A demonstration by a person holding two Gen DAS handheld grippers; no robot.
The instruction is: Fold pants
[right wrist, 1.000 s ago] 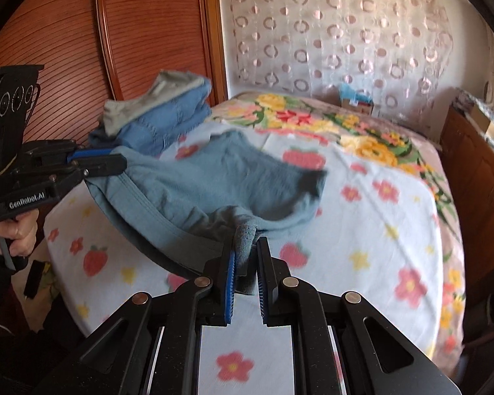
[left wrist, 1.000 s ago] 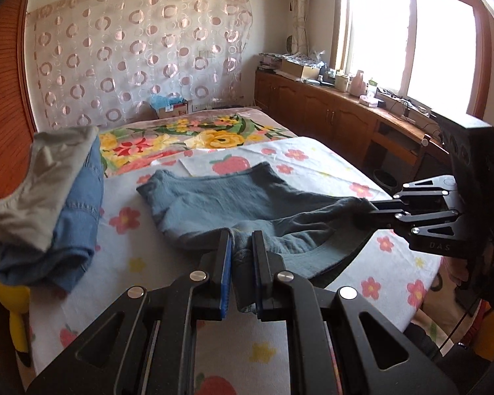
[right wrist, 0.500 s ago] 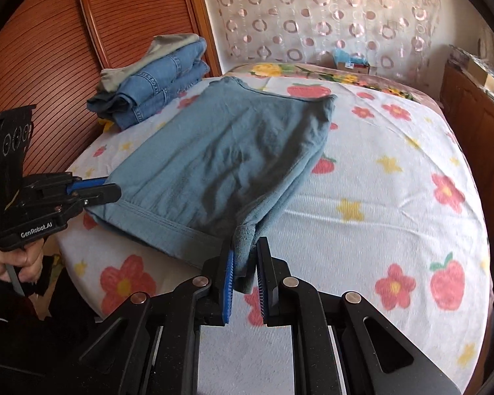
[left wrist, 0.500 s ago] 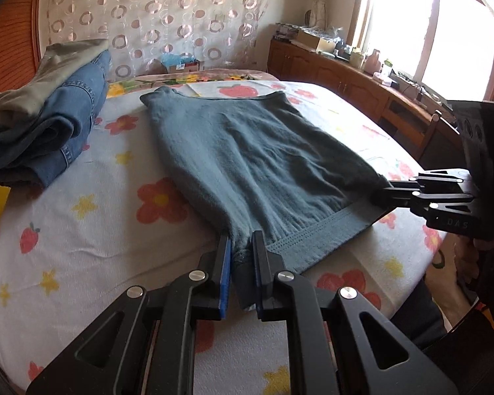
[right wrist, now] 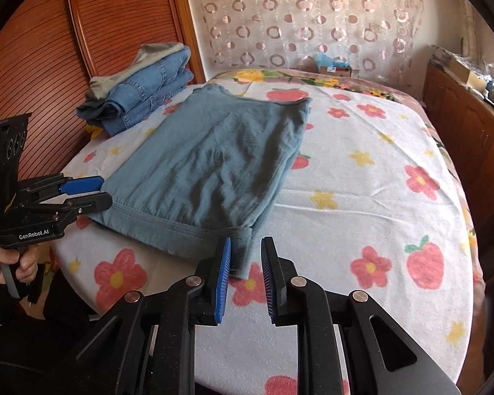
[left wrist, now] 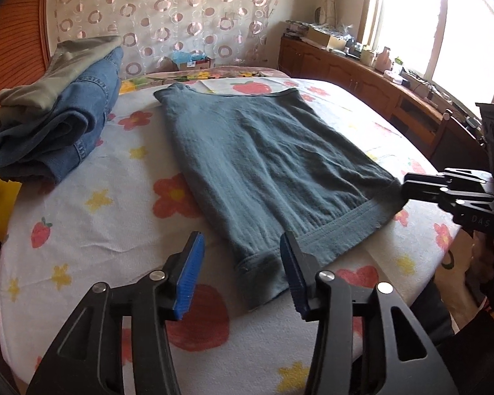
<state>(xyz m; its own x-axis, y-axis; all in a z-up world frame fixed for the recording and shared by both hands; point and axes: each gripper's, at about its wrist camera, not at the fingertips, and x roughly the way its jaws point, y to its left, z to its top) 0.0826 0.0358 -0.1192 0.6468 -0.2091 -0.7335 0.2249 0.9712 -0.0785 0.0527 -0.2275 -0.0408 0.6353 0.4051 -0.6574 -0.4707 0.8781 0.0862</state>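
Pants (left wrist: 266, 164) flat, "GenRobot.AI" tongs (right wrist: 92, 191) parted

Flowery bedspread (right wrist: 362, 171) on bed. Folded jeans stack (right wrist: 141, 95) by wooden headboard (right wrist: 42, 65). Circle-print curtain (left wrist: 168, 10) at back, wooden cabinets (left wrist: 362, 75) under bright window (left wrist: 444, 23).

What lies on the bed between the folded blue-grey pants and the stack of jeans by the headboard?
Only bare flowered sheet separates the pants from the jeans stack; the left wrist view shows it best.

Home bedroom, floral-sheeted bed (right wrist: 362, 171), wooden headboard (right wrist: 115, 26), curtain (left wrist: 168, 10)
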